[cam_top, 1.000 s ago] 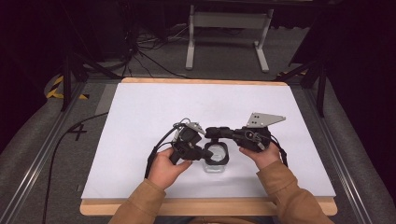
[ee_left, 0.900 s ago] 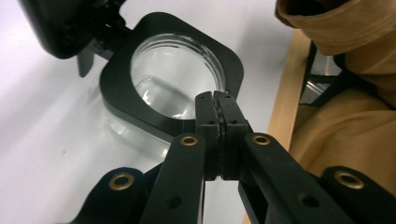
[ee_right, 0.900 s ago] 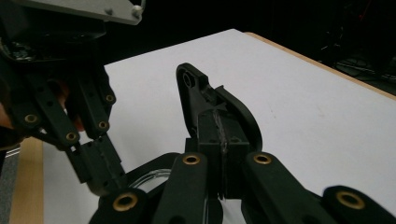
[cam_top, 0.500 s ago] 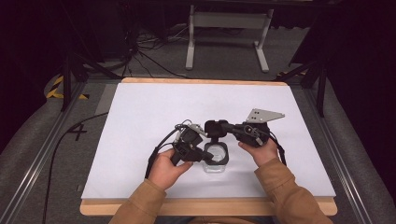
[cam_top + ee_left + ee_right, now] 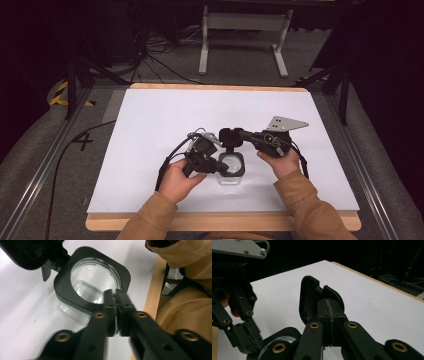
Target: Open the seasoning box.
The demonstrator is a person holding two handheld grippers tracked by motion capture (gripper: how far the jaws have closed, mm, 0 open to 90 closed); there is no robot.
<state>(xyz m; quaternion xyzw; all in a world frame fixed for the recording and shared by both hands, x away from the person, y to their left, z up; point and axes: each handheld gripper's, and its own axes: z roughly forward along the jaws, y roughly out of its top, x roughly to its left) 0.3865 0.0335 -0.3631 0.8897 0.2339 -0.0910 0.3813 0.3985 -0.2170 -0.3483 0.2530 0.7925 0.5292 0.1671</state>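
Glass jar [image 5: 231, 169] sits alone on white table [image 5: 150, 130], nothing blocking.

The container [image 5: 231, 166] rests on the table [image 5: 150, 125], near-centre. Its hinged lid [image 5: 229, 137] stands just behind it. Left gripper [image 5: 220, 167] lies left, right gripper [image 5: 235, 136] right.

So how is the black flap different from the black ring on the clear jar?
The flap stands upright, pinched by the right gripper; the ring lies flat on top of the clear jar. The flap is solid; the ring has a big round hole you can see the jar through. Both are black, and they join at one edge.
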